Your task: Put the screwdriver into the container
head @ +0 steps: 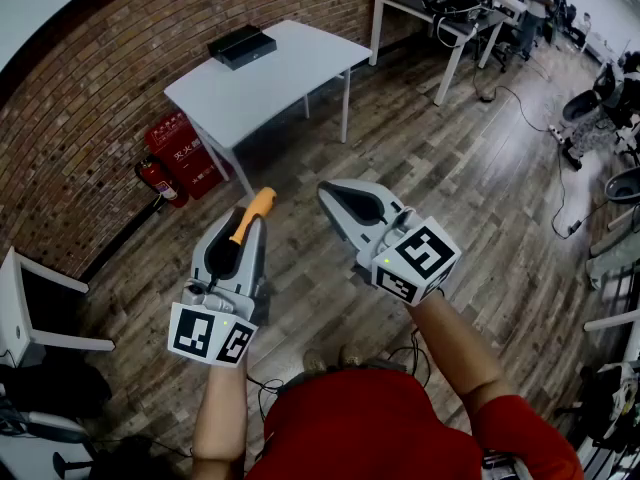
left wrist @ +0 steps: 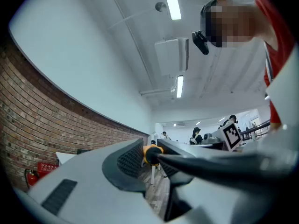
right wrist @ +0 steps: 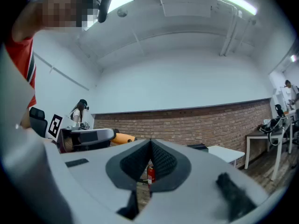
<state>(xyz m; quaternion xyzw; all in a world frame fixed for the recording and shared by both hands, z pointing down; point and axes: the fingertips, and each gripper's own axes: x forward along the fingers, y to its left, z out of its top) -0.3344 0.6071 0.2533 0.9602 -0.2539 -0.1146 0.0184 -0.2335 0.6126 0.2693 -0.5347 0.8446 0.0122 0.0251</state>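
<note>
Above the wood floor [head: 470, 208], right in front of you, your left hand-held gripper [head: 243, 236] is grasping the screwdriver [head: 257, 208]. Its 2 jaws press on the tool, and the orange handle pokes out past the tips toward 12 o'clock. Your right hand-held gripper [head: 335, 196] sits at 3 o'clock from the left one, near it but apart. It is clenched, pads together, with nothing between them. A white tabletop [head: 290, 68] stands at 12 o'clock, well apart from both, with 1 black box [head: 241, 46] on its far end. Fire extinguishers [head: 160, 180] lean by the brick wall [head: 90, 98] at 10 o'clock.
</note>
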